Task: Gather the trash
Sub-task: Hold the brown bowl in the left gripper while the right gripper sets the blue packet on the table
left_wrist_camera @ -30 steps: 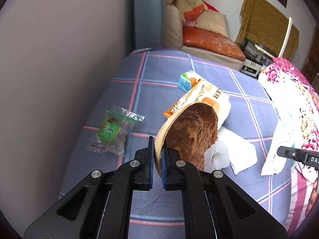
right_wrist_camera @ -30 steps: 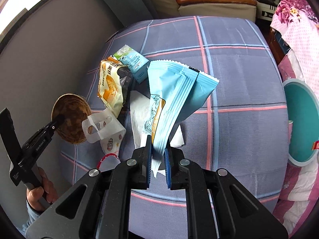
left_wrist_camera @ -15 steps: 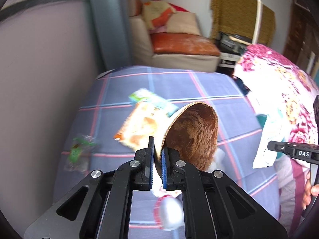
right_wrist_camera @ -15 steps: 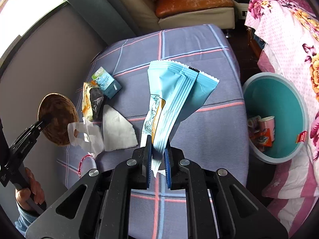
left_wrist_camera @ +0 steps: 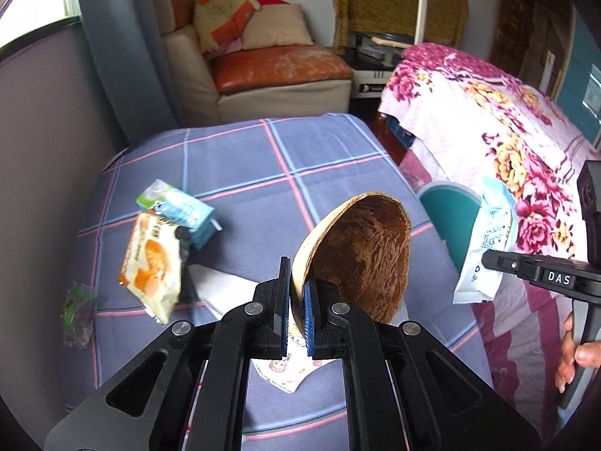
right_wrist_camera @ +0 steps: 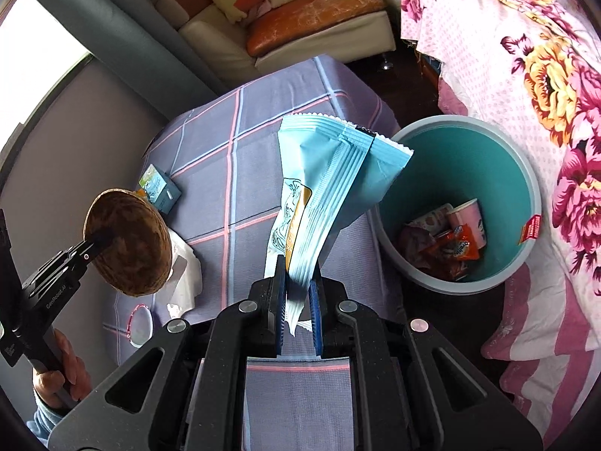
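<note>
Right now your left gripper (left_wrist_camera: 296,297) has its jaws clamped on the rim of a brown, bowl-shaped coconut shell half (left_wrist_camera: 360,255), held above the purple checked surface (left_wrist_camera: 233,158). Your right gripper (right_wrist_camera: 296,300) pinches the bottom edge of a light blue plastic snack wrapper (right_wrist_camera: 323,184), just beside the round teal trash bin (right_wrist_camera: 450,161), which holds a pink paper cup (right_wrist_camera: 469,221) and orange wrappers (right_wrist_camera: 456,248).

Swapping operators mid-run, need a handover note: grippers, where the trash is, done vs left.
Left gripper: shut on coconut shell, held above the table.
Right gripper: shut on blue wrapper, near the teal bin.
Done: paper cup and orange packet lie in the bin.
Left: drop both held items; then milk carton, orange snack bag, napkin, green wrapper, cartoon-print bag on the table.
</note>
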Available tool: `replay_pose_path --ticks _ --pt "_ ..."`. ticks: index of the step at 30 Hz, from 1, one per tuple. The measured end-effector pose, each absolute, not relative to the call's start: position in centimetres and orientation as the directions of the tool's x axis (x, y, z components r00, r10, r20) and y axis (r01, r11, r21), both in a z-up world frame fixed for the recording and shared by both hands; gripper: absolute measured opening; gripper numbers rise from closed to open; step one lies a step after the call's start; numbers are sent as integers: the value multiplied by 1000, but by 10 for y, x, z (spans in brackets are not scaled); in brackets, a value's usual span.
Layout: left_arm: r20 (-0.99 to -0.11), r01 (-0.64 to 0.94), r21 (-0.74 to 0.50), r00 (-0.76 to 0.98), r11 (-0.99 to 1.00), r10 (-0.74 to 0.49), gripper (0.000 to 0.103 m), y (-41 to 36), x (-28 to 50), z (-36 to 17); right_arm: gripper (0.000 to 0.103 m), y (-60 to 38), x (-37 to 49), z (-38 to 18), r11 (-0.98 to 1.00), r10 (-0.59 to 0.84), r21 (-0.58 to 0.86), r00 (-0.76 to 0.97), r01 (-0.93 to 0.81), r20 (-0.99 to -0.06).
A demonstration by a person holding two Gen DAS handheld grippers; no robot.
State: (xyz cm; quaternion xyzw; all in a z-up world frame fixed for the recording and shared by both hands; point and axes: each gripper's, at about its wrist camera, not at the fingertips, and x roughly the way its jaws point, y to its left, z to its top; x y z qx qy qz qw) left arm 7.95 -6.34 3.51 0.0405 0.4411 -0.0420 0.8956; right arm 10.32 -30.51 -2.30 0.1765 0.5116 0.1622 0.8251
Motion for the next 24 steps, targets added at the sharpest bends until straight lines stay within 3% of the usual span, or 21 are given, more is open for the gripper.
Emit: replay_pose_path --ticks 5,11,17,22,23,24 --pt "-813 153 39 580 987 -58 7 -89 89 25 11 -320 104 -30 879 451 472 427 -62 -784" --pt "-848 181 -66 507 981 -150 7 -94 102 14 11 -331 106 -36 874 453 484 427 -40 -783" --pt "-862 178 -69 485 982 -149 7 -92 107 9 11 -333 107 -42 869 461 493 419 -36 -782" --pt "-860 142 -188 453 972 -233 7 -73 112 11 11 -335 107 -41 863 469 503 423 -35 -775" --pt "-856 126 -146 481 981 -189 7 -71 111 14 11 -335 107 -40 863 469 503 424 -36 -774" --pt "-839 106 -7 541 994 -64 7 -73 107 20 11 -334 107 -40 865 467 500 425 -39 -775"
